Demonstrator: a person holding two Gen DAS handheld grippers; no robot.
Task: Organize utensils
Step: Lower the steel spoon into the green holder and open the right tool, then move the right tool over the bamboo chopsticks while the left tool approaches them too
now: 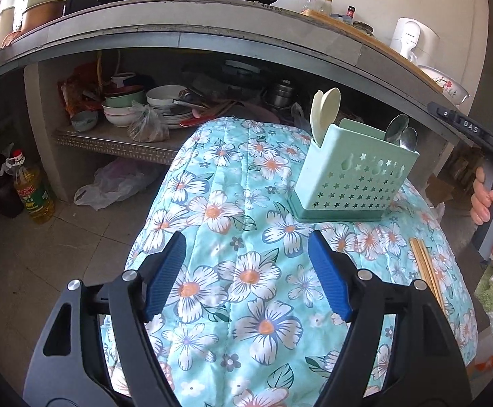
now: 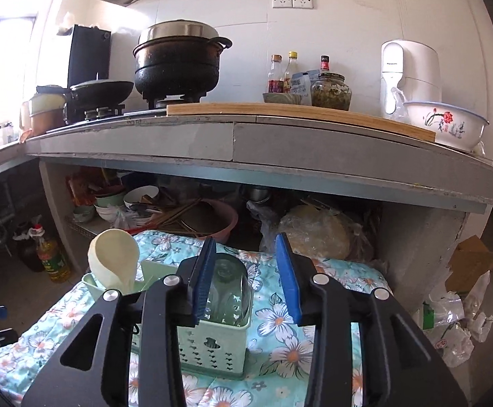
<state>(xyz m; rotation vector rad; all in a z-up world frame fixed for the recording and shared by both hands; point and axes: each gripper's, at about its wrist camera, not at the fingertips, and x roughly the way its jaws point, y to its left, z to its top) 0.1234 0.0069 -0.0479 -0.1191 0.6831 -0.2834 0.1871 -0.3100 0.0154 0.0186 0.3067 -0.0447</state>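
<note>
Oil bottle (image 1: 33,188): was seen standing on the floor at far left, beside a dark jug, well apart from the work surface.
Shelf (image 1: 111,140): was crowded with stacked bowls (image 1: 124,108) and plates under the counter (image 1: 192,30); a plastic bag lay on the floor below it.
Left hand-held gripper (image 1: 246,273): was held wide apart and empty above the floral cloth (image 1: 219,183), with nothing between its blue pads.
Utensil holder (image 1: 350,174): a mint-green caddy with star cut-outs was stood on the cloth, ahead and right of the left hand-held gripper.
Cream spoons (image 1: 324,110): were stood upright in the caddy's left compartment.
Metal spoons (image 1: 402,132): were stood in the right compartment, bowls up.
Chopsticks (image 1: 424,268): were laid on the cloth, right of the caddy and apart from it.
Right hand-held gripper (image 2: 246,276): was held wide and empty just over the caddy's right compartment, partly blocking the metal spoons from view.
Counter top: was occupied by a black pot (image 2: 178,64), sauce bottles (image 2: 282,73) and a painted basin (image 2: 445,123).
</note>
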